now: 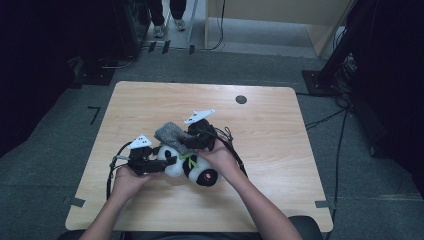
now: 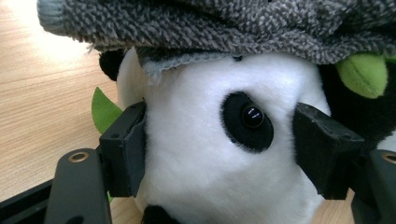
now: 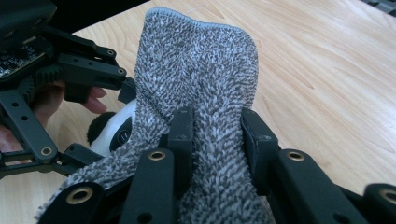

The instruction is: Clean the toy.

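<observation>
High view first, from the left: the left gripper [image 1: 159, 161] sits low on the wooden table [image 1: 260, 150] near the person's edge, held in the left hand [image 1: 127, 181], its jaws pressed against the white head of a plush panda [image 1: 192, 167] that lies on its side near the table's middle. Left gripper view confirms the grip: one black pad is sunk into the fur on each side of the panda's face [image 2: 210, 154], beside the black eye patch, so the toy's head is pinched between them. A grey knitted cloth [image 1: 172, 136] is draped over the top of the panda's head and sticks out toward the far side of the table. Further right, the right gripper [image 1: 197, 141], held in the right hand [image 1: 220, 157], meets that cloth; in the right gripper view its jaws stand slightly parted with a fold of the cloth [image 3: 205, 88] bunched between the pads, which touch it on both sides.
</observation>
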